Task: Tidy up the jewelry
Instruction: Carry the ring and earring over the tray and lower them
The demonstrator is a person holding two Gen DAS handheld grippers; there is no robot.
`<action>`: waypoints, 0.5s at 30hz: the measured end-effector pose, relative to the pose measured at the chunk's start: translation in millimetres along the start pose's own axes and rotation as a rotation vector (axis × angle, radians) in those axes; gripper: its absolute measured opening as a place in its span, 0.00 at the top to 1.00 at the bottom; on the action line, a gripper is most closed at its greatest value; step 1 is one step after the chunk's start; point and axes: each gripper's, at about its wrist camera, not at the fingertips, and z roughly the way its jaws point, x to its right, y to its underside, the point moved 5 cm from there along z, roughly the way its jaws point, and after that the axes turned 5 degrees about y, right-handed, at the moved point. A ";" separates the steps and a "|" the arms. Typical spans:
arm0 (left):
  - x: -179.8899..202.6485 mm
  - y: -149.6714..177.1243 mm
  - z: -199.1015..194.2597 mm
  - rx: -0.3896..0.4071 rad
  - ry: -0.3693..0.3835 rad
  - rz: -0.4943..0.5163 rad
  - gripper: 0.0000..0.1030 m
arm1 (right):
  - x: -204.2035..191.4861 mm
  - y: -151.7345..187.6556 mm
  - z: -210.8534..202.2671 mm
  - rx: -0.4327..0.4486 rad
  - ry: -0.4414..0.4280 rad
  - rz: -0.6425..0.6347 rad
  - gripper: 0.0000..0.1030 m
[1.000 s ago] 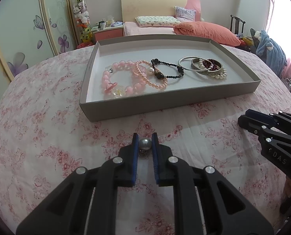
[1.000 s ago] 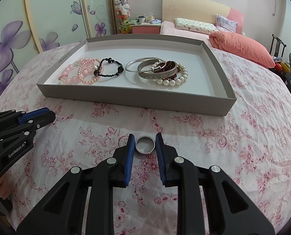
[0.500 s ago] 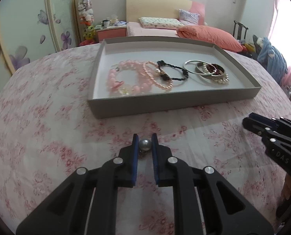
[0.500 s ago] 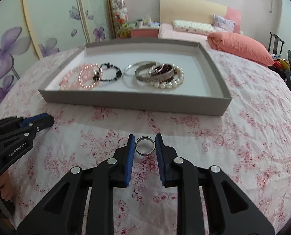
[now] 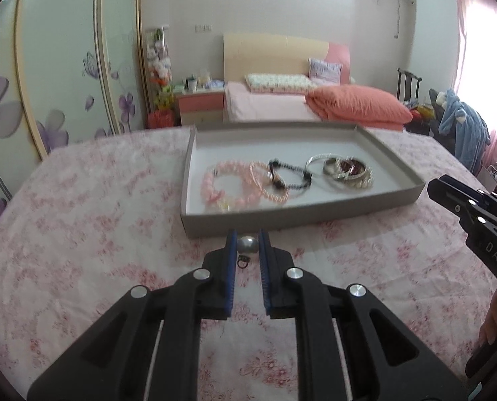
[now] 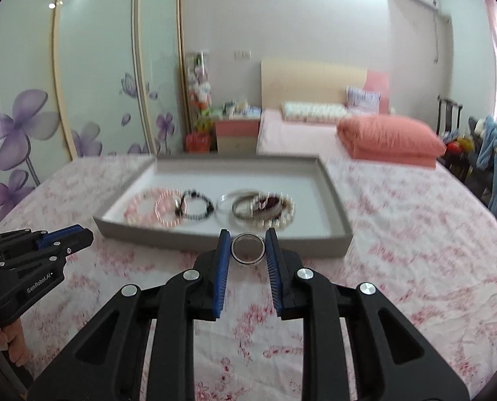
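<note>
Left wrist: L tongs pinch pearl, angled down; R tongs grip ring.

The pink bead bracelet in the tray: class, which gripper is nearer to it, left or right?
Left. The left gripper, shut on a pearl, is before the tray's end holding the pink bead bracelet. The right gripper, holding a ring, faces the bangle end.

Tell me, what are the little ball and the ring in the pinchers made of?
The ball in the left gripper looks like a grey pearl or polished metal bead: smooth, with a soft shine. The ring in the right gripper looks like silvery metal: a glossy band with bright glints. Neither is certain from looks alone.
</note>
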 end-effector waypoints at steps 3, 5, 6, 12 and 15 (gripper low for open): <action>4.1 -8.5 -12.2 0.055 -0.007 0.012 0.87 | -1.9 -8.9 -10.1 0.069 0.020 -0.017 0.78; 7.4 -15.2 -19.7 0.093 -0.011 0.020 0.87 | -3.3 -12.7 -13.8 0.101 0.028 -0.027 0.78; 9.0 -17.3 -22.5 0.106 -0.012 0.023 0.87 | -3.7 -15.1 -15.3 0.115 0.032 -0.031 0.78; 14.5 -30.5 -30.0 0.160 -0.006 0.022 0.87 | -9.2 -29.2 -17.2 0.165 0.033 -0.046 0.78; 17.9 -37.4 -31.0 0.177 -0.001 0.023 0.87 | -10.0 -35.2 -17.6 0.182 0.033 -0.040 0.78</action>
